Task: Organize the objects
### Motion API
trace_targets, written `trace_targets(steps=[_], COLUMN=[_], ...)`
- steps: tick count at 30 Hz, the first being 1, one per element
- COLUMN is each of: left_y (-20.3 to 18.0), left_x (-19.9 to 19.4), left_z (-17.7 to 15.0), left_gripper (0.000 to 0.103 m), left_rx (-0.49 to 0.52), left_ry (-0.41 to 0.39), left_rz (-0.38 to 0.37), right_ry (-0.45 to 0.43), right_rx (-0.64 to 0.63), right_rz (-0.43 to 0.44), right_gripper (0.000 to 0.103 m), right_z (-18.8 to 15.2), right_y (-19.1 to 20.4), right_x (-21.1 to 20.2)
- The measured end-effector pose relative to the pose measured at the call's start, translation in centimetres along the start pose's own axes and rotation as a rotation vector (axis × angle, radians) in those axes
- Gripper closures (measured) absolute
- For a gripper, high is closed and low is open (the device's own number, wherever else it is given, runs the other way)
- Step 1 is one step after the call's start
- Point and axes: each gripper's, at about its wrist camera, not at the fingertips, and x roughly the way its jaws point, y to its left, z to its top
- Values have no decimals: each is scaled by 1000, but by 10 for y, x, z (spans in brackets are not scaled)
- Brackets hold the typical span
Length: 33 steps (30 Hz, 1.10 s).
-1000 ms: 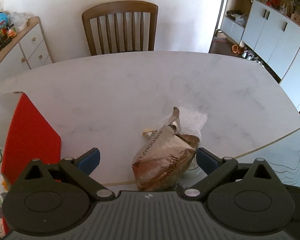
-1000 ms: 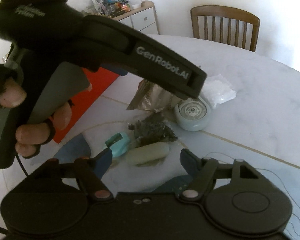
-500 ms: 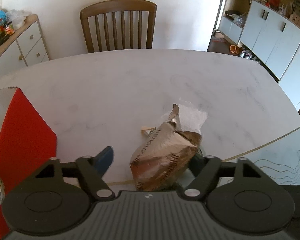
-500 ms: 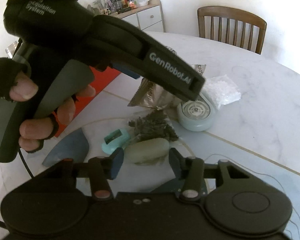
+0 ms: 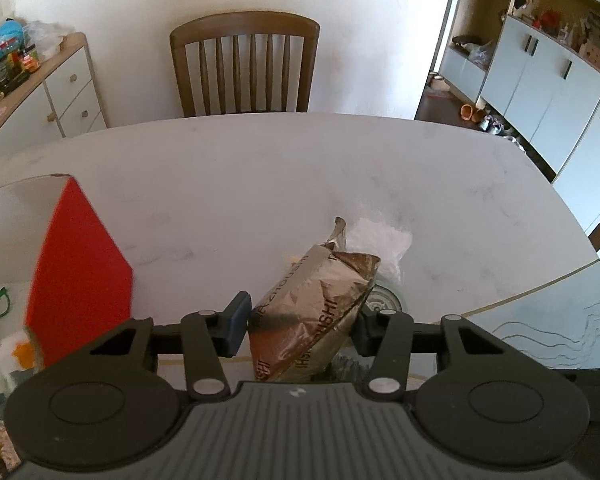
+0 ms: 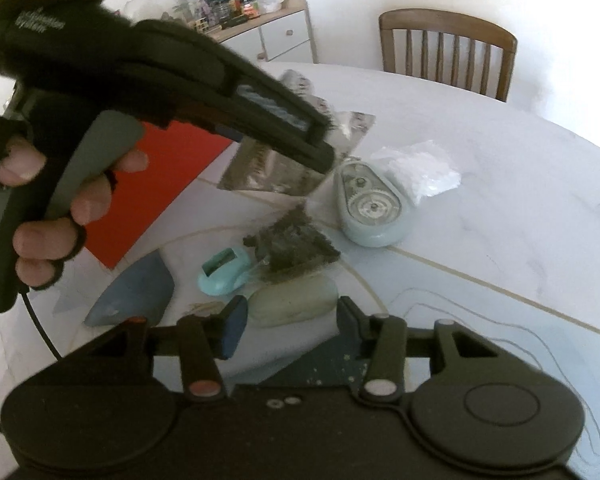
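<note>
Left claw (image 5: pixel 298 330): jaws closing, with the crinkled brown foil snack bag (image 5: pixel 314 314) between them. Far pad against the bag's right edge; near pad just beside its left side; contact there cannot be told. The bag stands tilted near the middle of the white marble-look desk (image 5: pixel 260 168), in front of a clear plastic bag of white granules (image 5: pixel 384 244).

Right claw (image 6: pixel 290 318): clamped across a pale green oblong soap-like bar (image 6: pixel 292 302), which lies on the desk's near part. Just beyond the bar: a clump of dark dried leaves (image 6: pixel 292 240) and a small teal sharpener-like case (image 6: pixel 222 270). Further right, a light blue oval correction-tape dispenser (image 6: pixel 370 210), touching or just beside the foil bag's corner.

A flat red box (image 5: pixel 76 276) lies on the desk's left side. A blue-grey wedge-shaped piece (image 6: pixel 134 294) sits near it. A person's gloved hand (image 6: pixel 48 200) grips the left tool's handle, seen from the right wrist. Brown wooden chair (image 5: pixel 244 64) stands at the far edge.
</note>
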Motion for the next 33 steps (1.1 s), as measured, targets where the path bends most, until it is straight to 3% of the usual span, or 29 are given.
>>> trace_targets(steps=[7,18,33], left_y=[11,27,90], left_x=[-26,-72,-138], left_z=[1,-6,-25], left_gripper=[53,53,53], left_rx=[-32,-32,-78], left_ry=[-11,-36,-65], left_rz=[-44,-53,-34], right_ry=[-29,-87,-140], right_rx=[30,57,40], right_rz=[-17,-39,-38], right_gripper=[55,55,55], right_z=[3,10,43], right_y=[1,24,83], right_x=[-24,-66,-98])
